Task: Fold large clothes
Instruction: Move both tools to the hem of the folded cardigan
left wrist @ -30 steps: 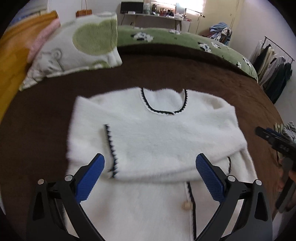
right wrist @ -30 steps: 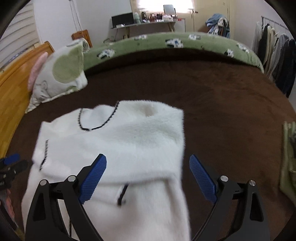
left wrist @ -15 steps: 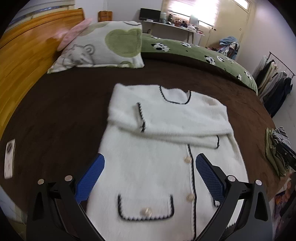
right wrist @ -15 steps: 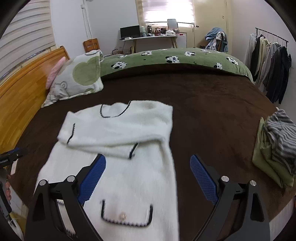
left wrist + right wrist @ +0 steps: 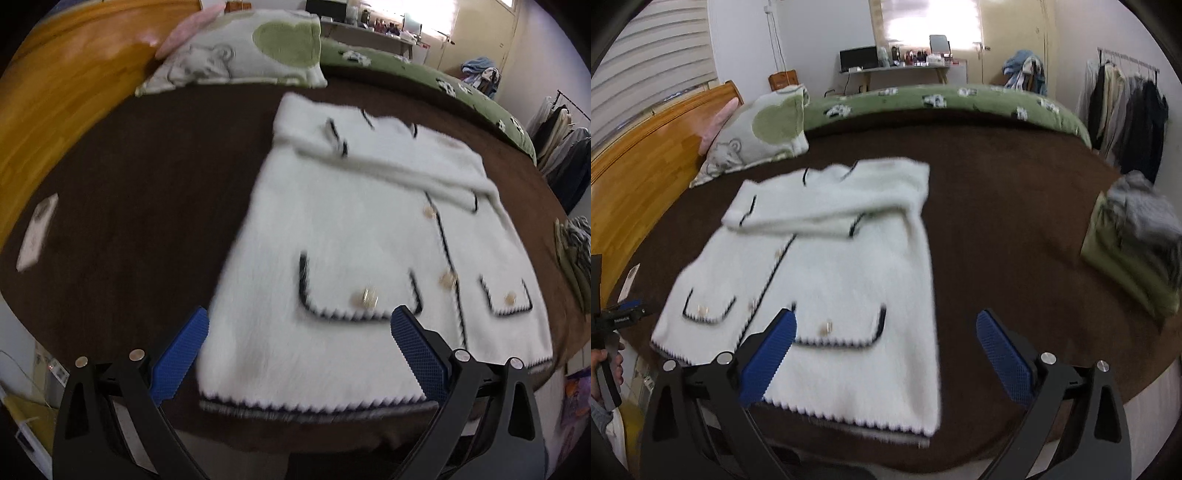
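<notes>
Hovering near the hem of the white cardigan (image 5: pixel 369 229) lying flat on the brown bed (image 5: pixel 147 177), both sleeves crossed over its chest; left gripper (image 5: pixel 300 345) and right gripper (image 5: pixel 885 347) fingers spread, empty; risking dragging fluffy fabric, undoing sleeves.

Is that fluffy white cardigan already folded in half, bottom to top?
No. The cardigan lies full length, only its sleeves folded across the chest.
</notes>
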Available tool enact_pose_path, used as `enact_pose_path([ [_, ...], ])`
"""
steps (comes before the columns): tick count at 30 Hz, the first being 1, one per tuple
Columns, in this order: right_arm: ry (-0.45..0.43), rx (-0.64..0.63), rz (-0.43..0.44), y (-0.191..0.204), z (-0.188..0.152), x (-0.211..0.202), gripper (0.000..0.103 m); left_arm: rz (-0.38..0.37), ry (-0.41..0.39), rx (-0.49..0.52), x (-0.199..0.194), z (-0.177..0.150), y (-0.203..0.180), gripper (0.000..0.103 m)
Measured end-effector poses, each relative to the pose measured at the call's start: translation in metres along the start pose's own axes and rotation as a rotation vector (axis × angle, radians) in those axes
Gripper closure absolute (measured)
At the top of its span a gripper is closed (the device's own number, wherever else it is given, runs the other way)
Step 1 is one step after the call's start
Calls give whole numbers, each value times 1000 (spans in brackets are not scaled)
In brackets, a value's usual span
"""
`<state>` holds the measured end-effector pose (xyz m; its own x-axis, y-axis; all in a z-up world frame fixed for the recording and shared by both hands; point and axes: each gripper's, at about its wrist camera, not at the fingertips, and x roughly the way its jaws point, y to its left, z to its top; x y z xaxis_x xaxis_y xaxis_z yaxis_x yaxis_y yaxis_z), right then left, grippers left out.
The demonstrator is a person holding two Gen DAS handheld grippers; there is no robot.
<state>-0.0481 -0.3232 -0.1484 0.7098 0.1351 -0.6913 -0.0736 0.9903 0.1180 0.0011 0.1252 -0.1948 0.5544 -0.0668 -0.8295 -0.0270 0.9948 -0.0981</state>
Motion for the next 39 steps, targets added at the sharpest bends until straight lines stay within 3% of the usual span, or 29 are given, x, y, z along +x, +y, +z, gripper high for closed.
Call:
enact_pose_path([
  [4,24,-59,-33,-4,-30,18,6,31,-35,65,9,-20,7,6],
  [11,68,18,-6,-29,-65,43,6,47,22,-13,35,-38,33,6],
  [17,92,49,9,-41,-75,60,6,25,49,-45,51,-50,44,6],
  [31,131,51,53,-40,-88,93,8,-34,-19,-62,52,-62,49,9],
  [33,124,56,59,-38,-88,92,11,-37,-26,-58,51,-61,48,15],
  [36,124,44,64,-35,-88,91,22,-44,-31,-64,49,-59,48,34],
  [39,132,29,75,-31,-87,91,35,-45,-32,-67,46,-58,49,45],
])
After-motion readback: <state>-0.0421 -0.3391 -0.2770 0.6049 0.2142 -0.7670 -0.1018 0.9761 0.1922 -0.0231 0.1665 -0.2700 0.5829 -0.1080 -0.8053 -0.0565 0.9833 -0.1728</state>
